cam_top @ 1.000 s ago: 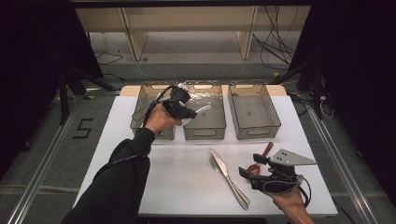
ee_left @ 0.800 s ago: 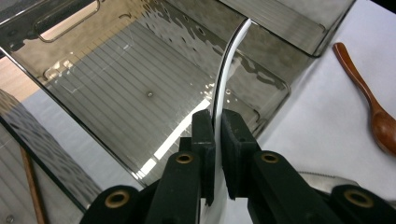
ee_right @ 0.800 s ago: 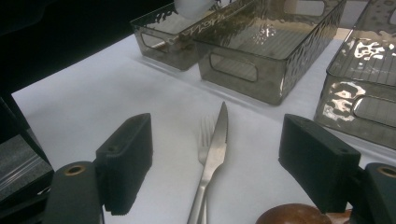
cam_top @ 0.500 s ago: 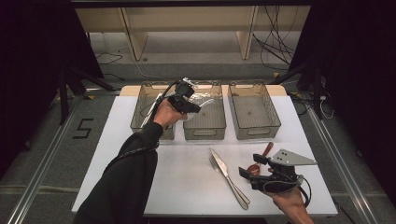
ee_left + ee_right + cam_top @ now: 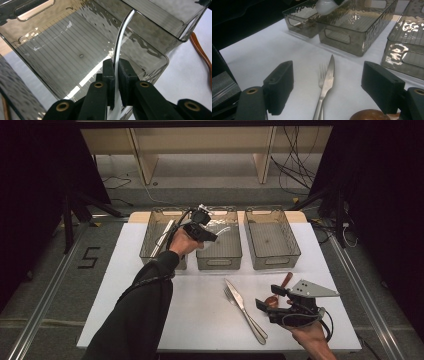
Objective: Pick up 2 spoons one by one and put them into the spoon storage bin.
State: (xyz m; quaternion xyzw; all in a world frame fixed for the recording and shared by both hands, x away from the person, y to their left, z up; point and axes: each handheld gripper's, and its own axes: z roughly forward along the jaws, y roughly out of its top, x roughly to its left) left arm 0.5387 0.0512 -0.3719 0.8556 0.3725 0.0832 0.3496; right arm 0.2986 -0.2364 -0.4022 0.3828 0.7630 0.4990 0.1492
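Observation:
My left gripper (image 5: 214, 235) is shut on a white plastic spoon (image 5: 223, 228) and holds it over the middle grey bin (image 5: 219, 261). In the left gripper view the spoon (image 5: 123, 32) stands edge-on between the pads of the left gripper (image 5: 115, 65), above the bin's ribbed floor (image 5: 62, 47). My right gripper (image 5: 267, 301) rests open near the table's front right, with a brown wooden spoon (image 5: 281, 286) just beside it. A metal knife (image 5: 327, 77) lying over a fork (image 5: 321, 72) sits ahead of the right gripper (image 5: 329, 81), between its open jaws but untouched.
Three grey bins stand in a row at the back of the white table (image 5: 125, 290). The left bin (image 5: 152, 251) holds some silver cutlery. The right bin (image 5: 272, 240) looks bare inside. The knife and fork (image 5: 244, 309) lie at the front centre.
The left gripper has carried the white spoon to the right and a little down, from beside the left bin to over the middle bin. The right gripper has stayed put.

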